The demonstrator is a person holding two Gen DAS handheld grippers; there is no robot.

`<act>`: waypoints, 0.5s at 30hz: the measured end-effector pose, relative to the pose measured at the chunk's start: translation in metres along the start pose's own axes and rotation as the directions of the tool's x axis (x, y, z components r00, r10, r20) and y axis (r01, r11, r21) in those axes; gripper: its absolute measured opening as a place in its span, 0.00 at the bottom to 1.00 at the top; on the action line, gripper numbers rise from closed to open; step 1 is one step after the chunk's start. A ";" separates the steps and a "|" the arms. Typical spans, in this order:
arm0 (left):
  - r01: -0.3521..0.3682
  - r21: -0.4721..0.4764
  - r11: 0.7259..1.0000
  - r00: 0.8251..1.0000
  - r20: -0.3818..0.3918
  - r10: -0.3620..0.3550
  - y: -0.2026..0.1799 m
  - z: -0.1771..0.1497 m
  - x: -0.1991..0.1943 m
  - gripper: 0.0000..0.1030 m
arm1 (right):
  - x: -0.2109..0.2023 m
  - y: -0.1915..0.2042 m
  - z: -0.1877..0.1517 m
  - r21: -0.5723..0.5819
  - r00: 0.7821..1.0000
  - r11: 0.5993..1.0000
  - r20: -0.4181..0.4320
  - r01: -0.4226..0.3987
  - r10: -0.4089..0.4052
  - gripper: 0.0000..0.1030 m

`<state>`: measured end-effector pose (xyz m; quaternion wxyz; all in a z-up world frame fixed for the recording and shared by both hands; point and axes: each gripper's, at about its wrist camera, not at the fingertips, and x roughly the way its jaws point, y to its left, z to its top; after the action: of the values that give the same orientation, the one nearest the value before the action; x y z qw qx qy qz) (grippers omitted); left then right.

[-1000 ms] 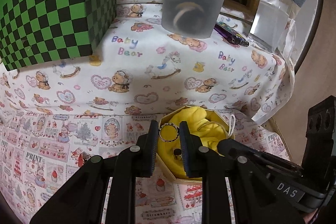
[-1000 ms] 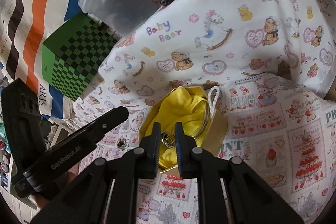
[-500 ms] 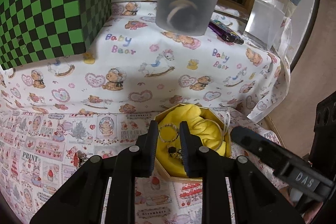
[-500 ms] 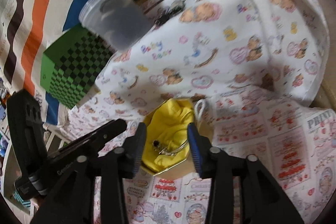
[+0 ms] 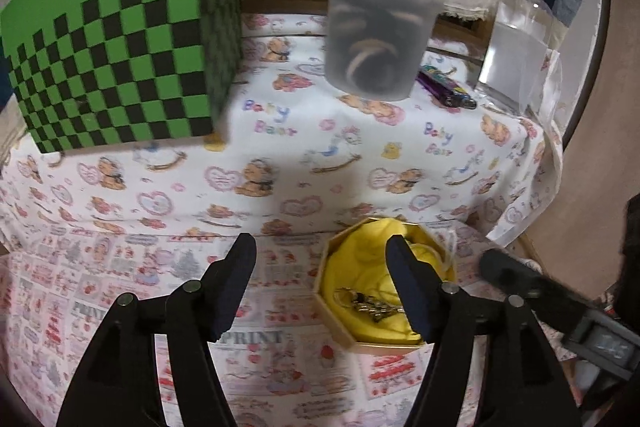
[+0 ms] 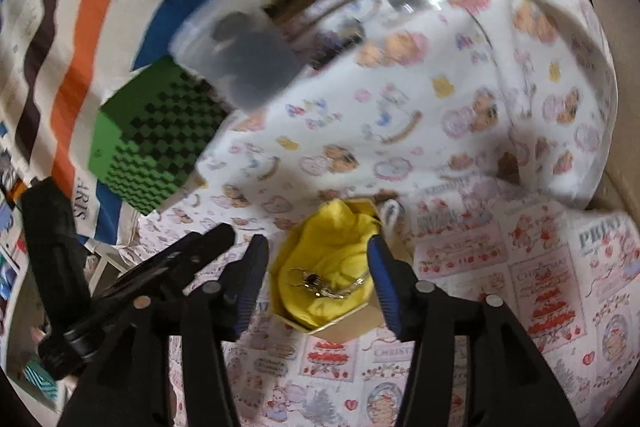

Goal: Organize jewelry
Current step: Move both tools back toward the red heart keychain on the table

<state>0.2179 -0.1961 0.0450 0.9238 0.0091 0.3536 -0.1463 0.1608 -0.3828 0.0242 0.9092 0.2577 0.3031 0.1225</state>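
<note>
Both tongs are spread and grip nothing: the left tongs (image 5: 320, 259), the right tongs (image 6: 316, 259). One gold box (image 5: 340, 337) on the bench holds the jewelry (image 5: 366, 305). The cloth (image 5: 264, 337) reads "PRINT" and "Baby Bear".

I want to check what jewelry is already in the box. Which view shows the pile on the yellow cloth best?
The right wrist view: the jewelry pile lies unobstructed between the open fingers of the right gripper, though slightly blurred. In the left wrist view, one finger of the open left gripper covers the pile's right side.
</note>
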 end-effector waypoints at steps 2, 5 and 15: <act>-0.033 0.003 0.999 0.999 0.005 0.033 0.005 0.002 -0.004 0.64 | -0.007 0.008 -0.001 -0.035 0.998 0.999 0.045 0.037 -0.035 0.61; -0.064 0.028 0.998 0.997 0.032 0.063 0.011 0.003 -0.020 0.67 | -0.013 0.017 -0.002 -0.079 0.989 0.990 0.100 0.113 -0.105 0.68; -0.102 -0.004 0.995 0.975 0.200 0.101 0.043 -0.006 -0.086 0.85 | -0.017 0.028 -0.007 -0.120 0.974 0.976 0.157 0.181 -0.161 0.84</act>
<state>0.1649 -0.1313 0.0933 0.9609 0.0155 0.2578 -0.1003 0.1416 -0.3631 0.0426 0.9514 0.1773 0.2477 0.0444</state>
